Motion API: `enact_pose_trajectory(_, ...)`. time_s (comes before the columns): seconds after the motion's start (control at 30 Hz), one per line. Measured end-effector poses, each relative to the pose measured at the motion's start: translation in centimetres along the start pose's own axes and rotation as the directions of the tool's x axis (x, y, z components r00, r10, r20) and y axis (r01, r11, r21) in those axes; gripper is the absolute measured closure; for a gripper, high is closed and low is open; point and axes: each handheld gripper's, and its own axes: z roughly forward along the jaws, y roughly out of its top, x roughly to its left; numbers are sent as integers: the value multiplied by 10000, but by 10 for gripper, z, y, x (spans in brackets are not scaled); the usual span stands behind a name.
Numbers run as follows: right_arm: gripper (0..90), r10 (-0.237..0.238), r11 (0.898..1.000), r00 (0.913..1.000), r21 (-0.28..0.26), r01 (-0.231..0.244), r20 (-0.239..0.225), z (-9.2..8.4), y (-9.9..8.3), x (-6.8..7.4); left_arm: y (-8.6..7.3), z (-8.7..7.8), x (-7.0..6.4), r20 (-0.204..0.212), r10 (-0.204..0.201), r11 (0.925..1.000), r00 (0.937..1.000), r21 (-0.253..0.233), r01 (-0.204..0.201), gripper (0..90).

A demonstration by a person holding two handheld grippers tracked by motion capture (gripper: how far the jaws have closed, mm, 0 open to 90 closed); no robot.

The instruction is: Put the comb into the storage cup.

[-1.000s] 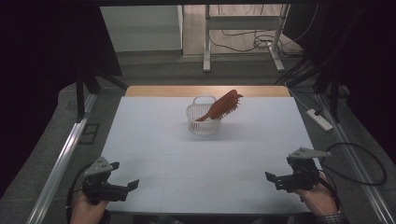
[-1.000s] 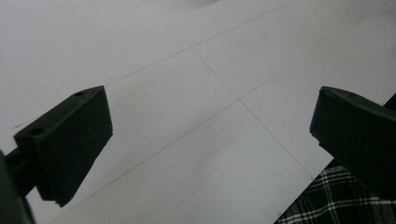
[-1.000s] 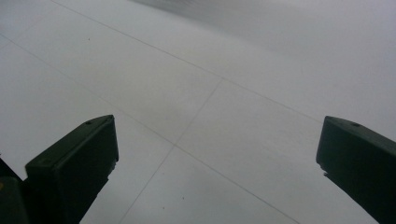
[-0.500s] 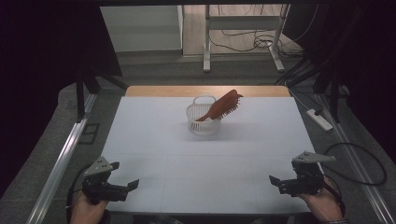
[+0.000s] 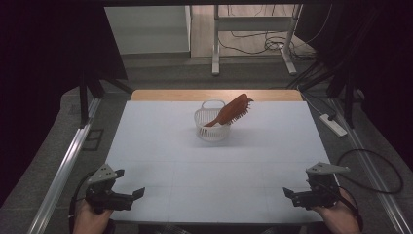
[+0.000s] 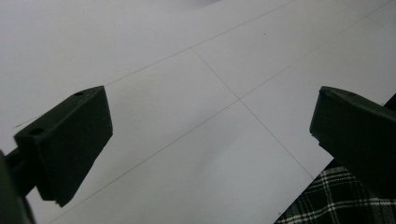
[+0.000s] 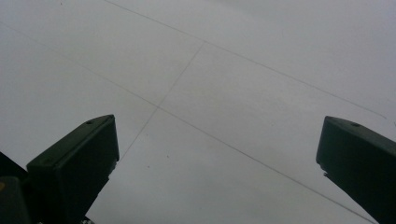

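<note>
The high view shows the reddish-brown hairbrush (image 5: 232, 111) leaning handle-down in the small white plastic basket (image 5: 212, 128), well ahead of both sets of jaws, between them across the pale counter (image 5: 160, 141). The left gripper (image 5: 137, 194) and right gripper (image 5: 287, 192) hover near the counter's front edge. Each gripper view shows its jaws spread wide over bare counter; the left gripper view also catches plaid cloth (image 6: 327, 205) beneath its right-hand jaw.

Black tongs (image 5: 138, 194) with grey three-cornered top plates.
</note>
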Motion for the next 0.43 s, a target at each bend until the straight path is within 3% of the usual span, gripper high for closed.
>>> enact_pose_trajectory(0.43,0,-11,9989,10000,479,9,33,2,-1,-1,1,1,0,17,20,10000,10000,9,-20,0)
